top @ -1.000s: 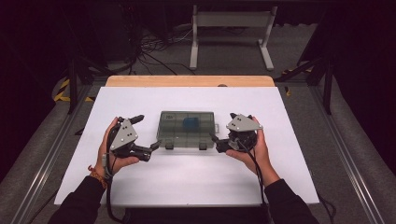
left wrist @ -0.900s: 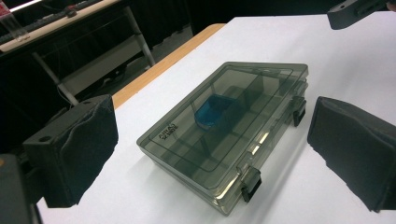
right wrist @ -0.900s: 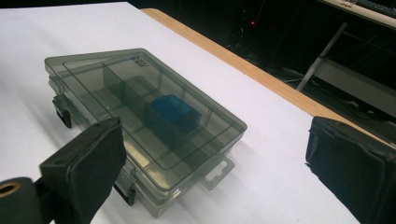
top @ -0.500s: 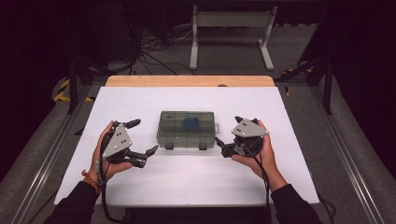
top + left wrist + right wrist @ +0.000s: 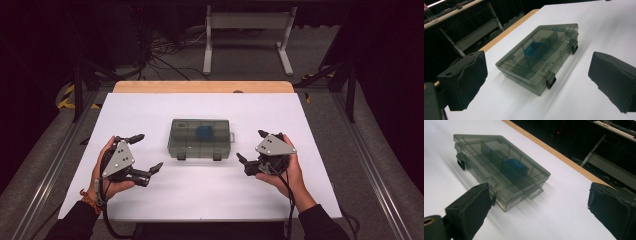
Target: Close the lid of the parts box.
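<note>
White tabletop [image 5: 200,200] is occupied by a closed, smoky translucent plastic compartment box [image 5: 200,138]. Left gripper [image 5: 142,157] and right gripper [image 5: 251,150] are held apart from the box on either side, jaws spread wide.

We see a smoky grey translucent box [image 5: 200,138] holding a blue piece [image 5: 203,131] on a white table [image 5: 210,200] with black-jawed grippers.

The box [image 5: 537,63] is smoky translucent plastic, smooth and glossy, with light glinting off its lid; its two latches [image 5: 550,80] are darker, opaque plastic. Inside lies a blue piece [image 5: 514,166] with a smooth look. The table [image 5: 210,195] has a white, matt, paper-like top and a bare wooden far edge [image 5: 202,86]. Each claw's pads [image 5: 465,80] look like matt black, slightly wrinkled rubbery padding.
</note>
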Demonstrator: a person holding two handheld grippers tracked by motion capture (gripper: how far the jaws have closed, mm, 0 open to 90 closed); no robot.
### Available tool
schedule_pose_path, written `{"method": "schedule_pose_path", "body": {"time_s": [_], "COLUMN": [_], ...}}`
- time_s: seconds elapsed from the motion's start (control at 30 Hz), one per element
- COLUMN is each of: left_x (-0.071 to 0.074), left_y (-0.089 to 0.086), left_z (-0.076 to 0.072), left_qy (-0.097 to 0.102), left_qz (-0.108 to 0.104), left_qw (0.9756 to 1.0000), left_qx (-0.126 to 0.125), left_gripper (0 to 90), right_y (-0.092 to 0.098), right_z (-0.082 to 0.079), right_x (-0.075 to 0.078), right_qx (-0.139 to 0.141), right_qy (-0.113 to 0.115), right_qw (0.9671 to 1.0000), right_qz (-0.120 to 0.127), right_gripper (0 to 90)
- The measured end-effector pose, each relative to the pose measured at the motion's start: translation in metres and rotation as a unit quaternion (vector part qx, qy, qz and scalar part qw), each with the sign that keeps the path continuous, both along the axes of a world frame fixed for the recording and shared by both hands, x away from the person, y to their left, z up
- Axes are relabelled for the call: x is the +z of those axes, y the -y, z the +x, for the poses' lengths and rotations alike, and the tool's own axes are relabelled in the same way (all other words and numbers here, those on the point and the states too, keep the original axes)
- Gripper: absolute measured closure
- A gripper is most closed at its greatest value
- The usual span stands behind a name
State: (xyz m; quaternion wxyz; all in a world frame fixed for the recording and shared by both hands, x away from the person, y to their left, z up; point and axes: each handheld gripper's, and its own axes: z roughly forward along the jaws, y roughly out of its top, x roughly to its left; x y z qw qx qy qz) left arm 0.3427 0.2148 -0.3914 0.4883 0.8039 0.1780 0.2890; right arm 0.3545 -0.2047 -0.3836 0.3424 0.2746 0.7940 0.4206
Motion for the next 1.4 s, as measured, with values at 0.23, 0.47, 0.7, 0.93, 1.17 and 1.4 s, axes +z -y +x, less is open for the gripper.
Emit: {"method": "schedule_pose_path", "body": {"time_s": [0.23, 0.47, 0.7, 0.93, 1.17, 1.4], "left_x": [-0.007, -0.016, -0.023, -0.031, -0.034, -0.036], "left_y": [-0.005, -0.014, -0.021, -0.029, -0.034, -0.031], "left_z": [-0.006, -0.013, -0.018, -0.026, -0.033, -0.033], "left_qy": [0.0, -0.007, -0.022, -0.043, -0.051, -0.053], "left_qz": [0.014, 0.018, 0.014, 0.008, 0.006, 0.011], "left_qw": [0.9999, 0.9996, 0.9994, 0.9987, 0.9982, 0.9981], "left_qx": [0.008, 0.018, 0.022, 0.028, 0.032, 0.028], "left_gripper": [3.0, 2.6, 2.5, 2.5, 2.5, 2.5], "right_y": [0.009, 0.021, 0.033, 0.044, 0.051, 0.05], "right_z": [-0.008, -0.016, -0.023, -0.036, -0.049, -0.053], "right_x": [-0.005, -0.011, -0.018, -0.031, -0.039, -0.038], "right_qx": [0.001, -0.002, -0.01, -0.017, -0.022, -0.018], "right_qy": [0.005, 0.005, 0.004, -0.004, -0.011, -0.007], "right_qw": [1.0, 0.9999, 0.9998, 0.9997, 0.9996, 0.9998], "right_qz": [-0.006, -0.015, -0.016, -0.016, -0.009, -0.006], "right_gripper": [5.7, 5.7, 5.8, 6.0, 6.0, 5.4]}}
